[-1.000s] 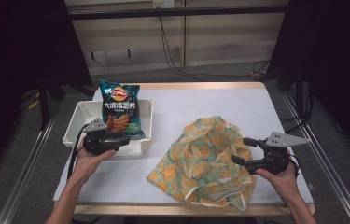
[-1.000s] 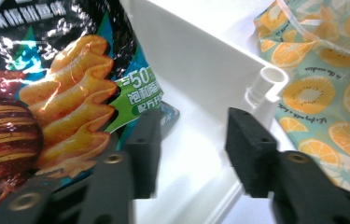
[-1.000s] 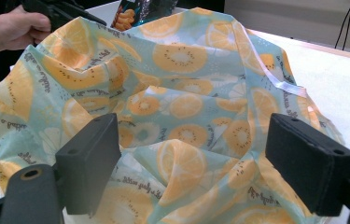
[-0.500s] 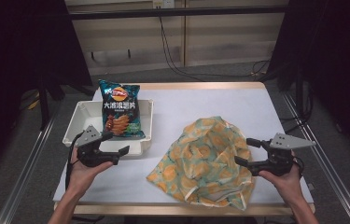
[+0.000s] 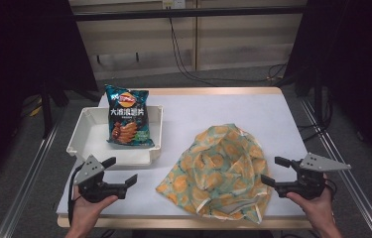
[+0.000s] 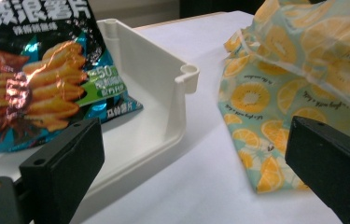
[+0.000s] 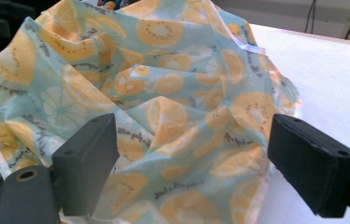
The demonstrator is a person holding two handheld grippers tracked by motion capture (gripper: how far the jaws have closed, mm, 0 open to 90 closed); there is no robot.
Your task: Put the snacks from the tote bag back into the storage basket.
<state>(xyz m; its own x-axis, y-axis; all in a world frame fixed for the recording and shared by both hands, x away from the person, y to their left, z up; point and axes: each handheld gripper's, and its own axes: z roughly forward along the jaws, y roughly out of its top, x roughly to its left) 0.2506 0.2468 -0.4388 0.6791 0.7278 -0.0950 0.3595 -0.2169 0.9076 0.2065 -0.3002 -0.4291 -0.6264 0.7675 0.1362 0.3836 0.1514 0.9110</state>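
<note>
A blue bag of chips [image 5: 126,116] lies in the white tray [image 5: 82,134], its top leaning over the far rim. My left gripper [image 5: 121,171] sits in front of the tray's near wall, apart from it. Its jaws have just been opening and stand open with nothing between them. In the left gripper view [image 6: 196,154] the chips bag [image 6: 37,79] and the tray corner [image 6: 184,77] lie ahead. A crumpled orange-print bag [image 5: 218,168] lies right of centre. My right gripper [image 5: 271,170] is open at its right edge, facing the crumpled bag [image 7: 163,93] in the right gripper view [image 7: 198,158].
The white table top [image 5: 213,111] stretches behind the crumpled bag, and its wooden near edge [image 5: 173,223] runs just in front of both hands. Metal rails run along both sides of the table. Cables lie on the floor beyond the far edge.
My left gripper has pulled back from the chips bag in the tray toward the near edge, and its jaws have spread. The right gripper has drifted slightly back from the crumpled bag.
</note>
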